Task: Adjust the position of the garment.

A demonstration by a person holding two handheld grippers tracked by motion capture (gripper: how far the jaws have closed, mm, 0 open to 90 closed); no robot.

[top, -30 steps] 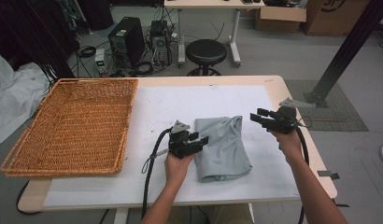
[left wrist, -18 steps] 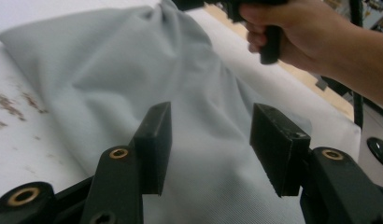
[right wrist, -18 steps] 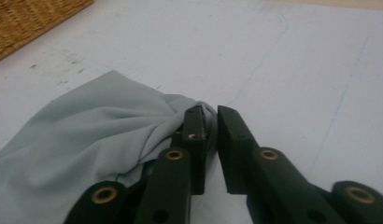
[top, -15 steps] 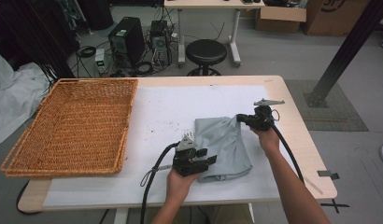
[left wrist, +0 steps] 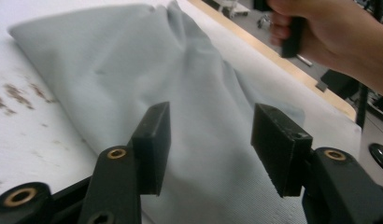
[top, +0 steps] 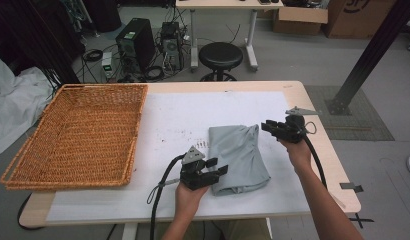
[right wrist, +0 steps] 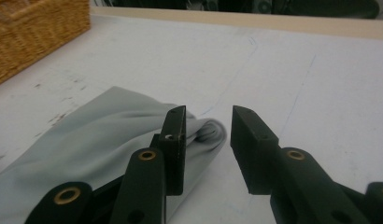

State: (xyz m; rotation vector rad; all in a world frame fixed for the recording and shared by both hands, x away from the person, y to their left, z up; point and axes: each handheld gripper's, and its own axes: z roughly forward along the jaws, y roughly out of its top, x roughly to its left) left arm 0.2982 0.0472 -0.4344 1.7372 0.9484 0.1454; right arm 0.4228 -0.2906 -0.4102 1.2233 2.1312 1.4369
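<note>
A wicker basket (top: 78, 132) sits at the left of the surface (top: 173, 115). Right of it, the left hand-held gripper (top: 216, 171), jaws spread, meets the near edge of a folded grey cloth (top: 238, 155). The right hand-held gripper (top: 267, 126), released too, hovers at the cloth's far right corner

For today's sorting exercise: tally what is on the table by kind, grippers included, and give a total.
Wicker basket: 1
Grey cloth: 1
White mat: 1
Grippers: 2, the left gripper and the right gripper, both open at the cloth's edges
Total: 5
</note>
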